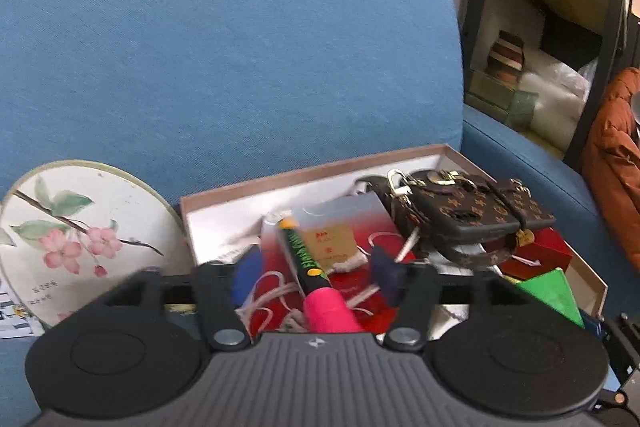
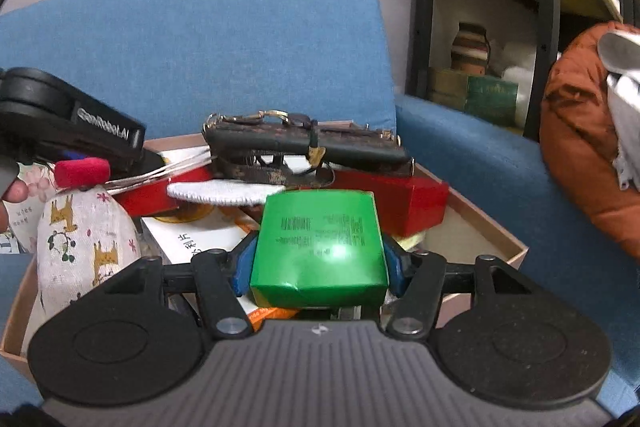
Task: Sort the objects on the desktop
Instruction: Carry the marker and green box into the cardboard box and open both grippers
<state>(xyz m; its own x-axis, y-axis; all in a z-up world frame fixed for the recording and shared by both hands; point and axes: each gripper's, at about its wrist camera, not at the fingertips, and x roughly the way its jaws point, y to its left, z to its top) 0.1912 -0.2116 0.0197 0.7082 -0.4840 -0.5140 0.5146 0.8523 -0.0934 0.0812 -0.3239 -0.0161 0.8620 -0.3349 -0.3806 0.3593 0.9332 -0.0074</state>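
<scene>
Two hand-held grippers work over the cardboard box [image 2: 496, 227] on the blue sofa: the right hand-held gripper [image 2: 318, 263] pinches the green packet [image 2: 320, 247] squarely, while the left hand-held gripper [image 1: 316, 271] stands spread around the pink-capped marker [image 1: 308, 267], whose long axis runs straight ahead.

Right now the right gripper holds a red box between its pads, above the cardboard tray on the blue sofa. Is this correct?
Not quite. The box between the pads of the right gripper is green, not red, as the right wrist view shows. A red box lies further back. The rest holds: it is above the cardboard tray on the blue sofa.
</scene>
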